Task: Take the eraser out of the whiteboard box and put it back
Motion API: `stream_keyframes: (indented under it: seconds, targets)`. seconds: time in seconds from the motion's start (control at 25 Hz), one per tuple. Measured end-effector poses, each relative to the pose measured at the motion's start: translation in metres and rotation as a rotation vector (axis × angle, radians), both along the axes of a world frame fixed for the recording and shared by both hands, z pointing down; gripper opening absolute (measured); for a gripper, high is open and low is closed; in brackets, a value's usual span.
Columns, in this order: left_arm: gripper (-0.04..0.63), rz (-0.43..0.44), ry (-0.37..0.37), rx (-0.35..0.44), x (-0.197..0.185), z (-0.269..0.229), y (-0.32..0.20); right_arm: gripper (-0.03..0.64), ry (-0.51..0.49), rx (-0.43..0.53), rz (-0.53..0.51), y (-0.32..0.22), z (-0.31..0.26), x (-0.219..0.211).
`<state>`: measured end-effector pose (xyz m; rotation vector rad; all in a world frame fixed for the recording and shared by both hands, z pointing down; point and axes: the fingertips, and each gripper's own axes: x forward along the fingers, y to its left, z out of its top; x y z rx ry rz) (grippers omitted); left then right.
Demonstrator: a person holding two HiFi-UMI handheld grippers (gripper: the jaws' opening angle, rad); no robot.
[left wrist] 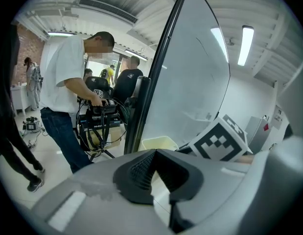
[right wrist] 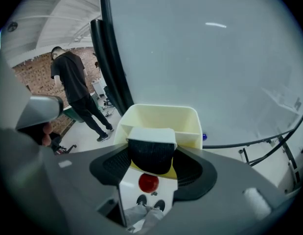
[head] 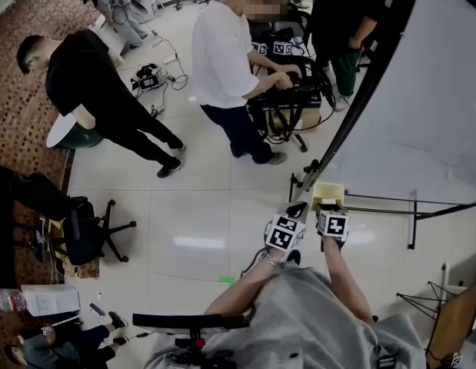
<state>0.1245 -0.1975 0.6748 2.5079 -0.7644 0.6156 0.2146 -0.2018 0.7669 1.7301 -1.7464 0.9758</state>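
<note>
Whiteboard stood behind the cream box. Right gripper pinched the eraser right by it; left gripper was closed, empty.

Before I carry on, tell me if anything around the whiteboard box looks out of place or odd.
Only the eraser: it is out of the cream box, clamped in the right claw close to it. The box looks intact on the whiteboard; nothing spilled or broken shows.

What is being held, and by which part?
The right gripper holds the eraser by the two sides of its dark part, above the box. The left gripper holds nothing.
</note>
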Motion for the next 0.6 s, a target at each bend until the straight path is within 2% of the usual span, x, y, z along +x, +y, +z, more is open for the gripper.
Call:
stream_keyframes:
  seconds: [0.12,0.24,0.36,0.44,0.6]
  targets:
    - [0.003,-0.014,0.003,0.004,-0.003,-0.002,-0.004,0.27,-0.066,0.049,-0.018,0.006,-0.041,-0.007]
    - [0.003,-0.041,0.007,-0.001,-0.011,-0.001,-0.012,0.268,-0.07,0.182,-0.032,-0.005,-0.102,-0.008]
    - [0.003,-0.047,0.016,-0.007,-0.009,-0.001,-0.014,0.268,-0.043,0.306,0.013,-0.023,-0.142,0.009]
    - [0.003,-0.04,0.02,-0.006,-0.006,-0.002,-0.012,0.268,-0.032,0.327,0.045,-0.03,-0.14,0.018]
    - [0.003,-0.039,0.019,-0.005,-0.008,-0.001,-0.01,0.268,-0.034,0.295,0.071,-0.032,-0.102,0.019]
